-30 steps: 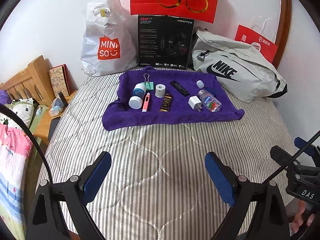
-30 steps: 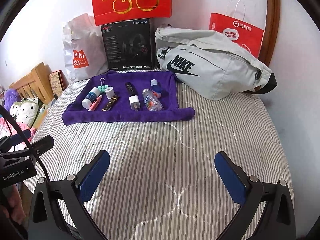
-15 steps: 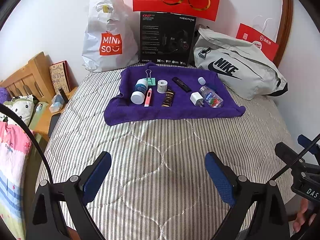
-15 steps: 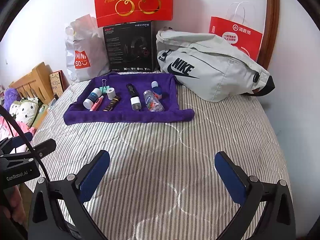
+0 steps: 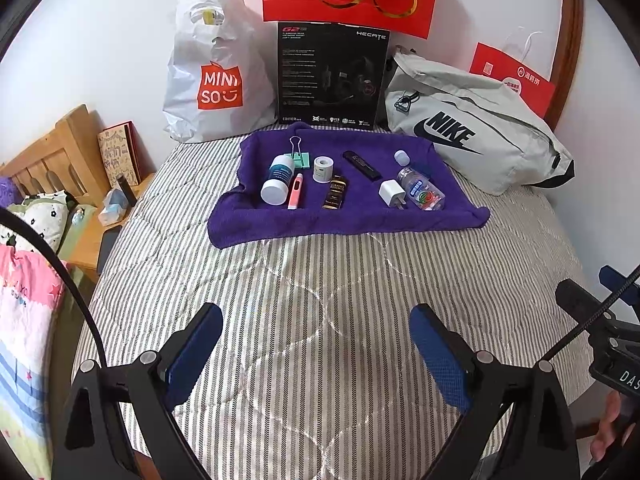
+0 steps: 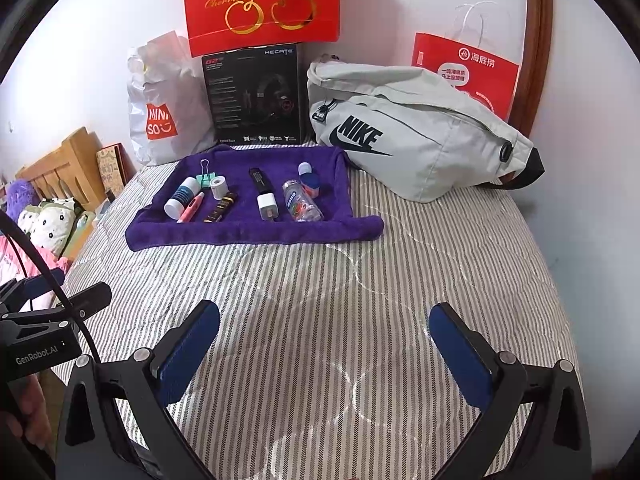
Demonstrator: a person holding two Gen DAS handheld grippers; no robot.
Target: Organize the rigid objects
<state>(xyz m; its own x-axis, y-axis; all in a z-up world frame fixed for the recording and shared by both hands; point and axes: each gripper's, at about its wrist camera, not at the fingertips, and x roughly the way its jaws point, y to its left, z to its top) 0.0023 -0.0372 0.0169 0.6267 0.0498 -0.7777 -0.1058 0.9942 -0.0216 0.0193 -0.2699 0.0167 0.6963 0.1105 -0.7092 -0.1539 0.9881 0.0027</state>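
Our right claw [image 6: 324, 344] hangs wide open and empty over the striped bed [image 6: 400, 264]. Beyond it lies a purple towel [image 6: 248, 232]. On the towel we see a white bottle [image 6: 181, 198], a pink pen [image 6: 191, 207], a binder clip [image 6: 205, 176], a tape roll [image 6: 218, 186], a dark tube [image 6: 221, 207], a black bar [image 6: 261, 181], a white charger [image 6: 267, 207] and a clear bottle [image 6: 301, 202]. A grey bag [image 6: 420, 136] sits just right of the towel, with a black box [image 6: 254, 96] behind it. At the left edge we see our left claw [image 6: 52, 312].
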